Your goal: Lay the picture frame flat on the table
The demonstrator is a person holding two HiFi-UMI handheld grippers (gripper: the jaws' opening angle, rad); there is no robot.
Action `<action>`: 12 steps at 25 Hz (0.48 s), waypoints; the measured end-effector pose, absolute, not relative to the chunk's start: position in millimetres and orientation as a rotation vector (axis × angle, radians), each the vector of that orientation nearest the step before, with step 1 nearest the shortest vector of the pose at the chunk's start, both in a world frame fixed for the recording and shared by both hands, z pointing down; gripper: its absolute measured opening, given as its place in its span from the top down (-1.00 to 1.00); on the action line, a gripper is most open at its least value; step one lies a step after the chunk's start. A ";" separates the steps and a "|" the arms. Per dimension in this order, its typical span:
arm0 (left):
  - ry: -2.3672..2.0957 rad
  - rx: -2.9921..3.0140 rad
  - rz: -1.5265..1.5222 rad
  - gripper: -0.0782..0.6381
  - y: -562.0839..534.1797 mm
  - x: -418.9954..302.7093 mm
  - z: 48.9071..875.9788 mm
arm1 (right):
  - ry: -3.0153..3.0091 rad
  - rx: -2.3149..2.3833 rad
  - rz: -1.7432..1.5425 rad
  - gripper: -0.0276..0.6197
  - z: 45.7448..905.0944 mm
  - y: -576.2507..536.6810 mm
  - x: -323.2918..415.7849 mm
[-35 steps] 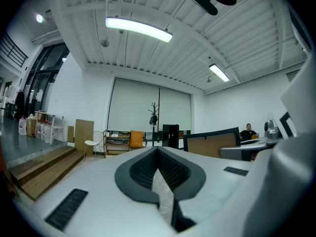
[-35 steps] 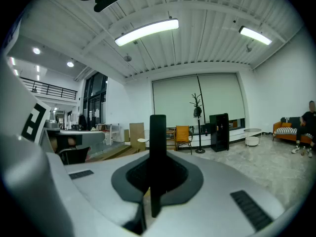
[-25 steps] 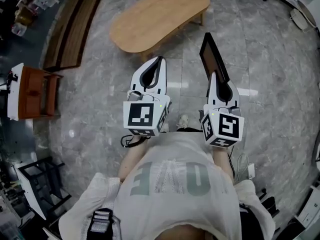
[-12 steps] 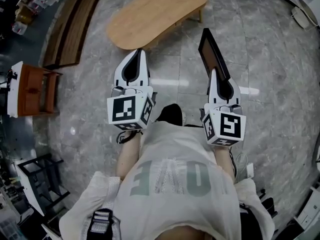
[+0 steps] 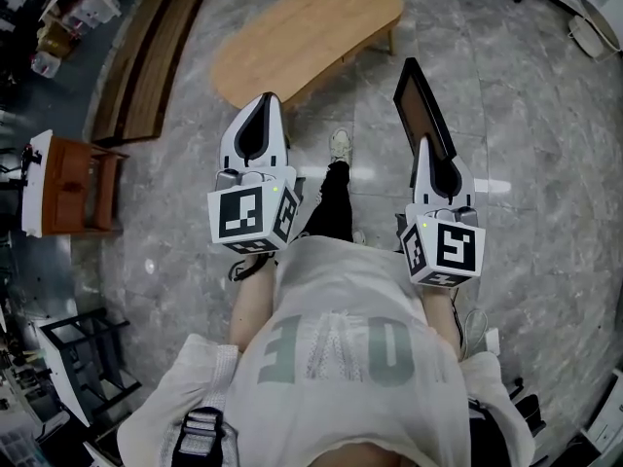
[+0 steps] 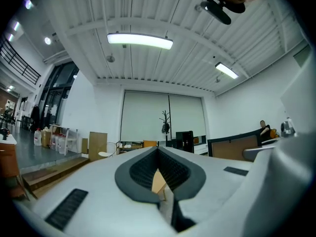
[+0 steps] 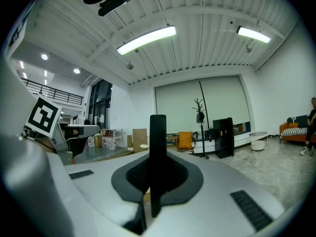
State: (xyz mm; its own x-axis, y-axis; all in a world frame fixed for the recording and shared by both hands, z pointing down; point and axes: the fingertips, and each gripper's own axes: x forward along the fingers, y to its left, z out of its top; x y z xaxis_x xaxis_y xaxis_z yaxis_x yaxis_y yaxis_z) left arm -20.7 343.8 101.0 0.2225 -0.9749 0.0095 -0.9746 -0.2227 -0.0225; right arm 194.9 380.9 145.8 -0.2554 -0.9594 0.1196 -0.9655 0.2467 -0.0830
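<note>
In the right tongs stands a black-rimmed picture frame.

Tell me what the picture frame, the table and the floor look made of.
The picture frame: dark matte border, likely painted wood or plastic, round a brown board-like panel. The table: light wood by its colour, with a smooth satin top. The floor: grey veined stone or tile, polished, since it mirrors a light.

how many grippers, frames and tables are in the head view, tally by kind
grippers: 2 (left gripper, right gripper)
frame: 1
table: 1
total: 4
</note>
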 end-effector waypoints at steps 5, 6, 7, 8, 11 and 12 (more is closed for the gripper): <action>1.925 -2.463 -0.007 0.76 322.1 -12.8 105.0 | -2.447 1.891 0.161 0.86 145.6 362.7 196.4; 1.921 -2.468 -0.003 0.76 316.4 -11.8 106.3 | -2.445 1.891 0.153 0.86 145.9 357.8 196.3; 1.916 -2.474 0.000 0.76 310.8 -10.9 107.5 | -2.444 1.891 0.146 0.86 146.0 352.7 196.2; 1.912 -2.480 0.002 0.76 305.1 -10.2 108.6 | -2.442 1.888 0.138 0.86 145.8 347.4 196.1; 1.911 -2.495 0.010 0.76 285.8 -9.2 112.9 | -2.434 1.880 0.114 0.86 145.9 329.2 197.0; 1.913 -2.501 0.012 0.76 278.6 -8.6 115.2 | -2.431 1.877 0.110 0.86 147.0 322.2 197.8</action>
State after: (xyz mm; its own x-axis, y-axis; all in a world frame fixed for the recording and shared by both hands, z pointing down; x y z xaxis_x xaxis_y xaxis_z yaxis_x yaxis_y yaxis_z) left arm -8.6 278.6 115.2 0.2618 -0.9651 -0.0020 -0.9651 -0.2618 0.0101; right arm 197.8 322.2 147.0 -0.2525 -0.9627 0.0973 -0.9675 0.2523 -0.0149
